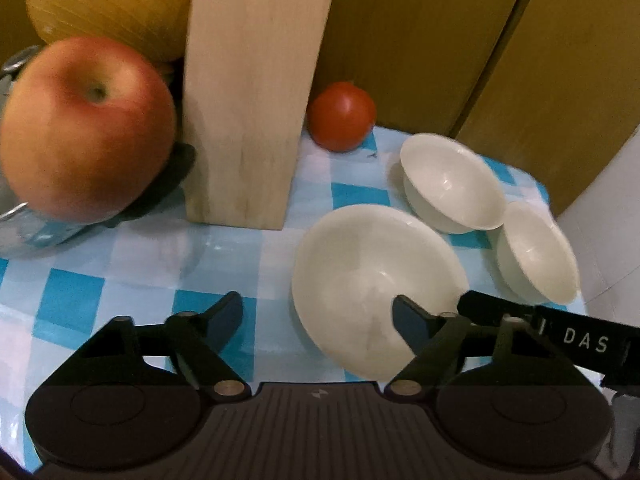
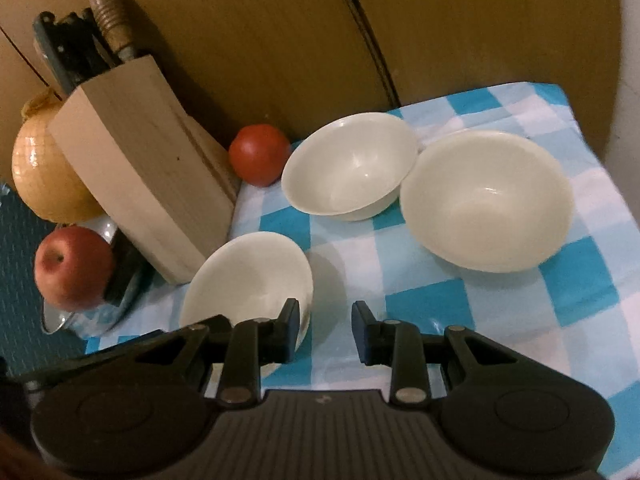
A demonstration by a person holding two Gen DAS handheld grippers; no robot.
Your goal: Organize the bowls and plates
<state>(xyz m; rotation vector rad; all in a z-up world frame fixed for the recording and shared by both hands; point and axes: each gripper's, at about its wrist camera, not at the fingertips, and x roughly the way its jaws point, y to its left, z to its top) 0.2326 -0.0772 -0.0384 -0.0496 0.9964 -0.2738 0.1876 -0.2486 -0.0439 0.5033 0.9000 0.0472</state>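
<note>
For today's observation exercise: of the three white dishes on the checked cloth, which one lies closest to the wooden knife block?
The shallow plate, in front of the knife block at its base. The two deeper bowls sit further right, beyond the tomato.

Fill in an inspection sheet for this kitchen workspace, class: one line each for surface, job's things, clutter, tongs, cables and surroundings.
Surface: blue-and-white checked cloth, flat, no spills seen.
Job's things: shallow plate nearest; two bowls, the back bowl and the right bowl, upright, empty, rims close together, unstacked.
Clutter: wooden knife block with handles sticking out; tomato behind the plate; apple resting on a glass lid; yellow onion.
Tongs: left tongs open, one finger over the plate, gripping nothing; right tongs narrowly open, empty.
Cables: nothing seen.
Surroundings: brown wooden panels behind the table.
</note>
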